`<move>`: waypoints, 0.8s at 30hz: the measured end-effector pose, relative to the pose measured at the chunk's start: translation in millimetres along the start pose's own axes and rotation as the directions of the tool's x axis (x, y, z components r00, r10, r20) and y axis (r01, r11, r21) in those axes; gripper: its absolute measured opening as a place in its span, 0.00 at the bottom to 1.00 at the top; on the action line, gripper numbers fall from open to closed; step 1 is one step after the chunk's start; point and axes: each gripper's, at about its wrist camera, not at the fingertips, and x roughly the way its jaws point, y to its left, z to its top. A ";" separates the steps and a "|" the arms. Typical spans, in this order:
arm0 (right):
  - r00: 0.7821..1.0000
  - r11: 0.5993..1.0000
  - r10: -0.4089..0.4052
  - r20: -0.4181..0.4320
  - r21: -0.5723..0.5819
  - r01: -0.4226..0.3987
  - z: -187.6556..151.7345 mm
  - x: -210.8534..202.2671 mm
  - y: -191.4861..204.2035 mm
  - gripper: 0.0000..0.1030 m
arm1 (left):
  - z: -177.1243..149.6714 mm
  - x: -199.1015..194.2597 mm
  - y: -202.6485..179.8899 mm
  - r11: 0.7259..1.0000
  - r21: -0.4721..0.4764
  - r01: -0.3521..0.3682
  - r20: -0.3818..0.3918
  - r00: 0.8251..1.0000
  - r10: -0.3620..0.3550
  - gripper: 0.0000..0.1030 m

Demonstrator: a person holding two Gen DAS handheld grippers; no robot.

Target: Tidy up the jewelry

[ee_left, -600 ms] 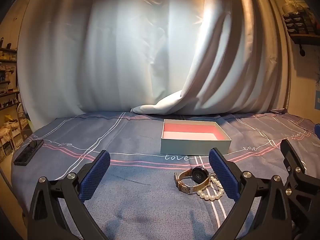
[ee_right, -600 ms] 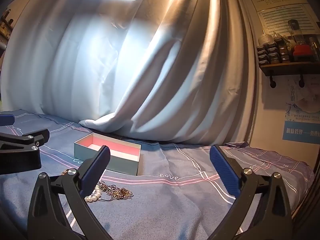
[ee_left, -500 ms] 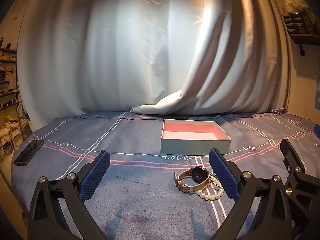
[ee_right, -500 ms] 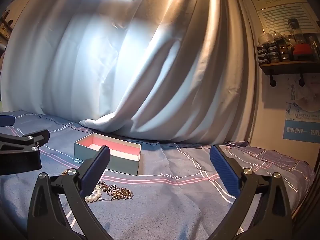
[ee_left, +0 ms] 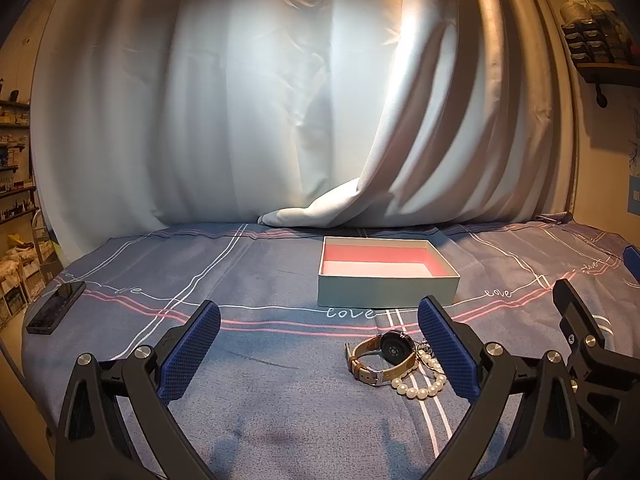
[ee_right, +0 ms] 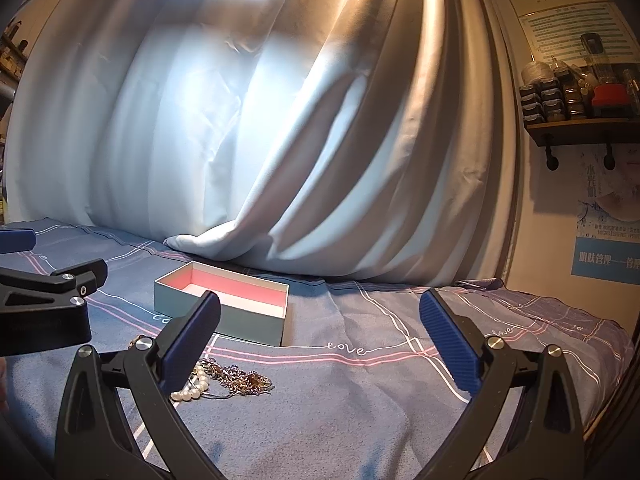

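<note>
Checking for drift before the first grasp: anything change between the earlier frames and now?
Nothing visibly changed. Both grippers, left and right, keep their jaws wide open with nothing between them, and neither has shifted. The watch, pearl bracelet and chain necklace lie on the bedspread as before, in front of the open box, which holds nothing visible.

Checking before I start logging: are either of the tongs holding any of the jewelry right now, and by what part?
Nothing is held. Both left tongs and right tongs are open and empty.
</note>
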 end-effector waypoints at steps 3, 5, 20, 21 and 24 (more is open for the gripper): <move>1.000 1.000 0.002 0.000 -0.001 -0.002 0.3 -0.7 0.5 0.95 | -0.1 -0.1 0.6 1.000 0.004 -0.003 0.002 1.000 0.003 0.94; 1.000 1.000 0.004 0.002 -0.002 -0.004 0.5 -1.4 0.8 0.95 | 0.8 -0.2 0.6 1.000 0.007 0.001 0.003 1.000 -0.001 0.94; 0.999 1.000 0.018 -0.030 -0.007 -0.018 -0.6 6.0 2.2 0.95 | -1.9 2.3 -1.9 0.999 0.051 0.003 0.013 1.000 -0.003 0.94; 0.999 1.000 0.019 -0.033 -0.007 -0.019 -0.9 6.5 2.2 0.95 | -2.0 2.7 -2.1 0.999 0.052 0.002 0.009 1.000 -0.003 0.94; 0.999 1.000 0.020 -0.040 -0.007 -0.020 -2.0 8.2 2.6 0.95 | -2.1 4.3 -2.3 0.999 0.046 0.017 -0.006 1.000 -0.016 0.94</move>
